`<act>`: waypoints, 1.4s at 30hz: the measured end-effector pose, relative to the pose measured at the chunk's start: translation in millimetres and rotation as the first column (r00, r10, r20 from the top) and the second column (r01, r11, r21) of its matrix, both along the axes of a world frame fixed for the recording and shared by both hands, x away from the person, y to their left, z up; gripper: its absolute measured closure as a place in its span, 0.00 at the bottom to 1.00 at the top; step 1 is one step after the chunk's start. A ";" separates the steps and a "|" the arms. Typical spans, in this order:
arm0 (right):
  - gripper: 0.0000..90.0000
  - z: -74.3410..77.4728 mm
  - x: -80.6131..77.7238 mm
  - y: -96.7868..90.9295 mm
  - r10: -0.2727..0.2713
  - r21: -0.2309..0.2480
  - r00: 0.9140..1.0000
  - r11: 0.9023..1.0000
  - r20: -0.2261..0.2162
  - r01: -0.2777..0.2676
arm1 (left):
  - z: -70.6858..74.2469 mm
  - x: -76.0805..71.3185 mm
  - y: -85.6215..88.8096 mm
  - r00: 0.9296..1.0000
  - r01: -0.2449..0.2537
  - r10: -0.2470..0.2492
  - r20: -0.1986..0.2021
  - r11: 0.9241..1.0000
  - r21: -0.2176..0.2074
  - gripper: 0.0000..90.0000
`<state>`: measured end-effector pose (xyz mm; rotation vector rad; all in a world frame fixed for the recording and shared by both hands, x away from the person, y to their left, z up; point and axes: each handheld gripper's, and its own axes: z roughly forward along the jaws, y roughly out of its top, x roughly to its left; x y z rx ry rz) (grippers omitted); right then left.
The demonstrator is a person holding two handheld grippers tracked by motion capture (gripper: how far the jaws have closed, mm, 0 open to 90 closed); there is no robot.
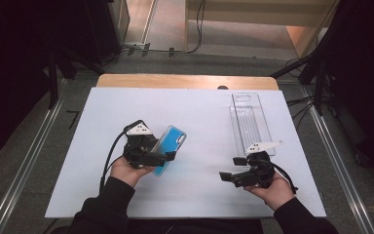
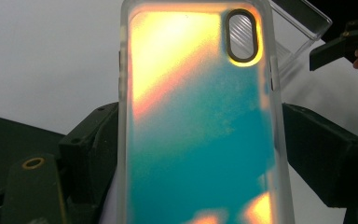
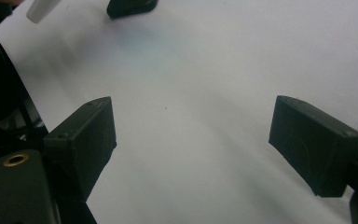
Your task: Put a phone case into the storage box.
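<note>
The left gripper point(image 1: 164, 157) is clamped on the iridescent blue-orange phone case point(image 2: 200, 121); keep it steady while the empty, parted right gripper point(image 1: 230, 175) approaches squarely.

A lab-style recording bay — a white-covered table point(image 1: 195, 112) stands between metal floor rails point(image 1: 29, 161), with dark curtained sides and loose cables point(image 1: 299, 105) trailing across grey carpet — no household furnishings around.

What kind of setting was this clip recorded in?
Most likely a lab or recording studio bench, not a home. A white-covered table stands between metal floor rails with dark rig frames at the sides, and cables run across the floor. The left gripper holds a phone case.
</note>
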<state>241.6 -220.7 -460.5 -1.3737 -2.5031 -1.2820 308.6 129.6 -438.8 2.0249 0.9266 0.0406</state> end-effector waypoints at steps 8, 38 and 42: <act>0.15 3.9 6.5 11.1 -0.020 0.028 1.000 0.999 -0.015 0.021 | -5.4 -1.5 -10.2 0.998 -0.042 0.043 0.046 0.999 -0.016 0.18; 0.15 31.8 48.8 43.6 -0.087 0.121 0.996 0.989 -0.021 0.089 | -33.1 -11.2 -45.4 0.964 -0.084 0.103 0.246 0.993 -0.087 0.18; 0.15 35.4 53.5 47.5 -0.083 0.136 0.996 0.987 -0.024 0.086 | -33.7 -14.7 -49.3 0.955 -0.083 0.103 0.278 0.993 -0.082 0.18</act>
